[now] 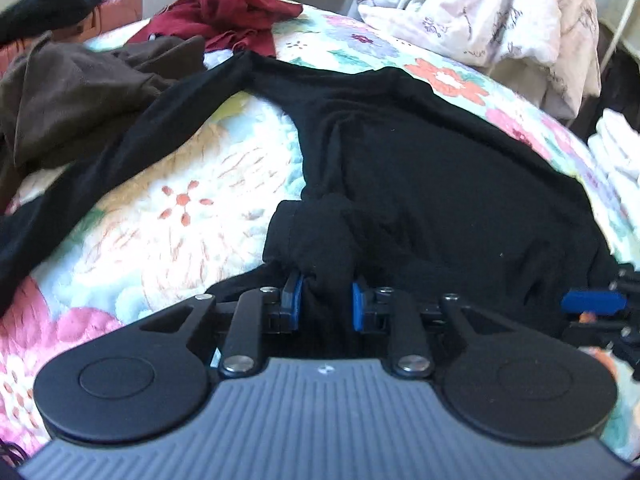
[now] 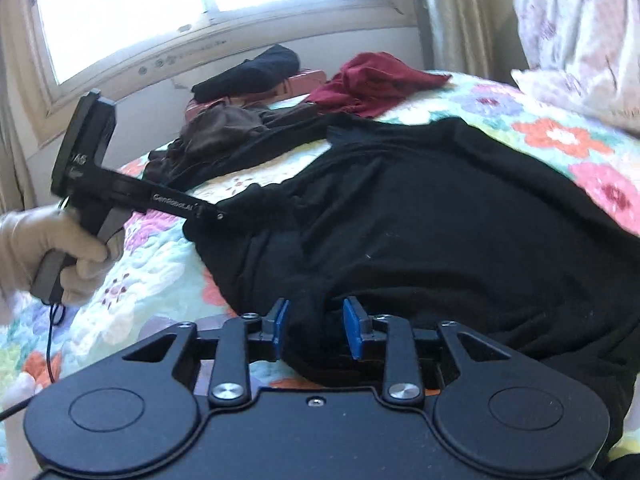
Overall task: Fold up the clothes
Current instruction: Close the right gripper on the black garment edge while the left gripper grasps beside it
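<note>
Blue pads of the left hand-held gripper (image 1: 326,300) pinch a bunched fold at the near edge of the black garment (image 1: 420,168), clenched on the cloth. Further right along that edge, the right hand-held gripper (image 2: 316,328) straddles another fold, though whether its pads press it I cannot tell. Beneath the spread garment lies a floral quilt (image 1: 168,216) on the bed. Beyond lie a brown garment (image 1: 72,96) and a dark red one (image 1: 236,12). A gloved hand (image 2: 52,256) grips the left handle.
</note>
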Demonstrator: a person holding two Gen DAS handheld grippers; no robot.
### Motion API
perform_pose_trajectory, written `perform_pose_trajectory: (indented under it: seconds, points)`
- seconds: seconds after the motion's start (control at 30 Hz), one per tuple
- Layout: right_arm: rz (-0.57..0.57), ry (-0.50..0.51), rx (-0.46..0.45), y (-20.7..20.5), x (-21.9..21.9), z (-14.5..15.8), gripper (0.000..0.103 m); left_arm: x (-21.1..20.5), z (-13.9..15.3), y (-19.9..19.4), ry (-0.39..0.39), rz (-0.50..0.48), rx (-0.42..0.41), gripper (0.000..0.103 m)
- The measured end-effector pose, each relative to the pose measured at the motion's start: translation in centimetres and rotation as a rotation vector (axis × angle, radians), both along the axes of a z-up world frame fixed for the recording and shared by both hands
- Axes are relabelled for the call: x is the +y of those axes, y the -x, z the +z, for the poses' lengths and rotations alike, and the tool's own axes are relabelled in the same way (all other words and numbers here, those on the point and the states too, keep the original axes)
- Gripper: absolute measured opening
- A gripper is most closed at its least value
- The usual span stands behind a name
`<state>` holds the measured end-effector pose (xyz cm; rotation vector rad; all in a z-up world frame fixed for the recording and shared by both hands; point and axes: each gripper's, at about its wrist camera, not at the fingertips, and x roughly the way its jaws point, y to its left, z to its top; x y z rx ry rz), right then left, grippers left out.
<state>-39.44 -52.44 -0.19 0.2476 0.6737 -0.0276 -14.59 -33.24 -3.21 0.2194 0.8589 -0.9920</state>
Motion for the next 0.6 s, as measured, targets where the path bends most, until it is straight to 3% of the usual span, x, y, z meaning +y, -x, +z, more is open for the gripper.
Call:
perform_pose_trajectory:
  seconds: [0.17, 0.3, 0.33, 0.4, 0.6]
  points:
    - [0.015, -0.023, -0.003, -0.7, 0.0, -0.2, 0.053, -0.2, 0.4, 0.7, 0.001, -0.004, -0.018, 0.020]
    - [0.069, -0.004, 0.020, -1.5, 1.1, -1.4, 0.054, 1.0, 1.5, 1.8, 0.033, -0.010, -0.037, 0.019]
    - [0.097, 0.023, 0.025, -1.4, 1.6, -1.7, 0.051, 1.5, 1.7, 2.0, 0.045, -0.008, -0.028, 0.019]
    - [0.146, 0.073, 0.040, -1.1, 2.4, -2.1, 0.020, 2.5, 2.0, 2.6, 0.062, -0.015, -0.010, 0.019]
    - [0.166, 0.153, 0.085, 0.5, 2.5, -0.2, 0.013, 4.5, 3.2, 5.9, 0.054, -0.111, -0.120, 0.019]
